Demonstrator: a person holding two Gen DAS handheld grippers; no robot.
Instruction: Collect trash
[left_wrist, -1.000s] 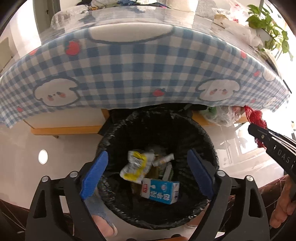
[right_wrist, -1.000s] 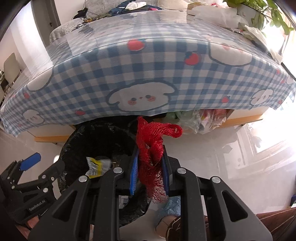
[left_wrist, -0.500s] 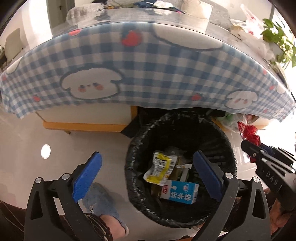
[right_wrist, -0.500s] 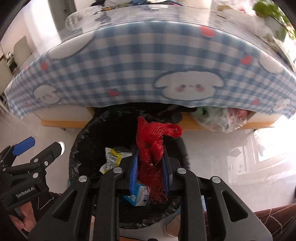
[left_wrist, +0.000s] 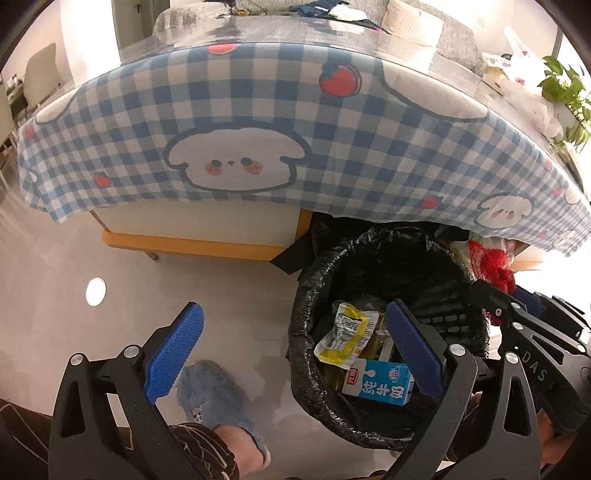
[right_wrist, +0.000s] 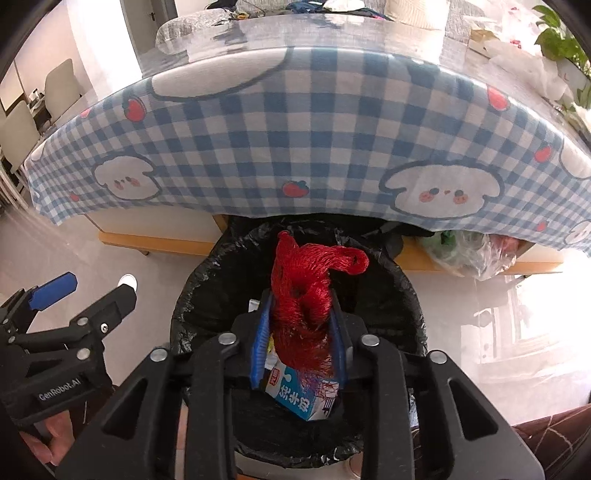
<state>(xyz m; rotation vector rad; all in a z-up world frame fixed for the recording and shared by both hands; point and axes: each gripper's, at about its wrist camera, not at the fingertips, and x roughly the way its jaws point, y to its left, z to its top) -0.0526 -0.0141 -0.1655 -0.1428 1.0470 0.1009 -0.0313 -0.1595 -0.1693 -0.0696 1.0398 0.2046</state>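
Over the open mouth of the trash bin (right_wrist: 402, 295), a bunched red mesh net bag (right_wrist: 306, 291) sits between the blue pads of the right gripper (right_wrist: 301, 339), whose jaws are opening at this moment with the net still touching both pads. It is a crumpled wad of fine, stringy netting, with a looped handle curling off to the right at its top and frayed threads hanging from its lower end toward the bin. That bin is round and lined with a crinkled, glossy black plastic bag, and it stands on the pale, shiny floor just below the hanging edge of a blue-and-white checked tablecloth (right_wrist: 295, 129) printed with white puppies and red strawberries. Inside lie a blue-and-white milk carton (left_wrist: 378, 382), boxy and lying on its side, and a crumpled yellow wrapper (left_wrist: 345, 334) resting beside it. Left of the bin's rim, the left gripper (left_wrist: 295, 350) is spread wide with nothing between its ribbed blue pads; its right finger (left_wrist: 410, 349) overlaps the bin in that view. A fuzzy blue slipper (left_wrist: 214, 398) shows on the floor near the bin.
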